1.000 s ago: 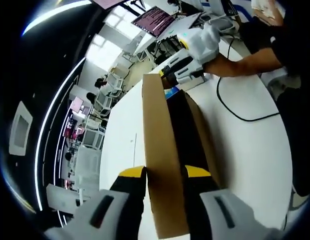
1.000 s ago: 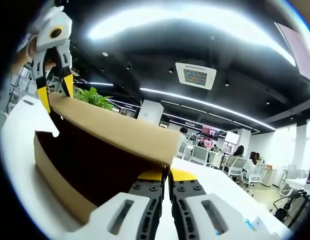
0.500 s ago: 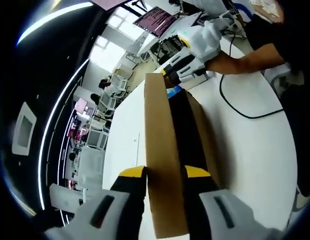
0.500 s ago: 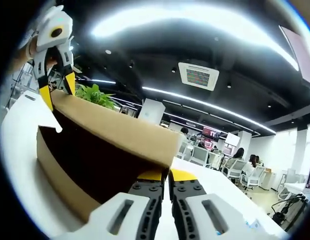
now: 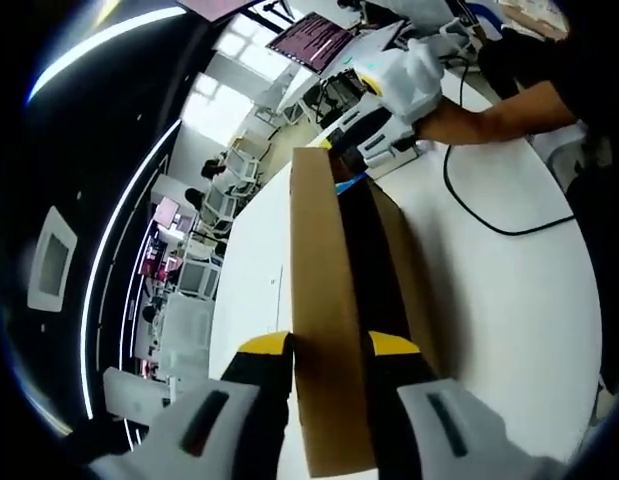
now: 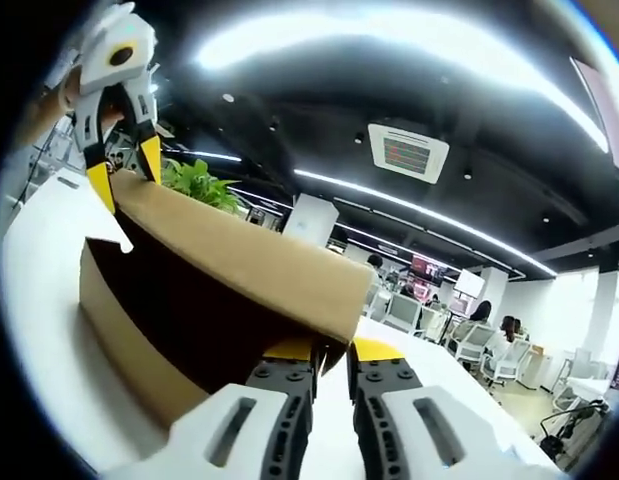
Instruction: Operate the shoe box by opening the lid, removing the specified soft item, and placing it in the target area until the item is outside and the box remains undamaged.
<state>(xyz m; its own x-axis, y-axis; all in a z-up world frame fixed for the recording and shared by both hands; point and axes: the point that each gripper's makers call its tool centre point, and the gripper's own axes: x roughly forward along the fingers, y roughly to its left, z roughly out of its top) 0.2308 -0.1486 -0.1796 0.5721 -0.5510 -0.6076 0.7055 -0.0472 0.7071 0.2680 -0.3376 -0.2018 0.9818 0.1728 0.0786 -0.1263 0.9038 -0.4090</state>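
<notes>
Cardboard lid [image 5: 324, 310] half raised off the shoe box [image 6: 119, 330] on the white worktop [image 5: 499, 300]: my left gripper [image 5: 329, 352] clamps its near edge, my right gripper [image 6: 331, 352] the 12 o'clock end. Soft item not yet out.

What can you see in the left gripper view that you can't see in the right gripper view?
Left gripper view: a black cable on the white table and a person's arm. Right gripper view: a green plant and a ceiling vent. Both: the raised cardboard lid of the shoe box, with the left gripper and right gripper each gripping an end.
</notes>
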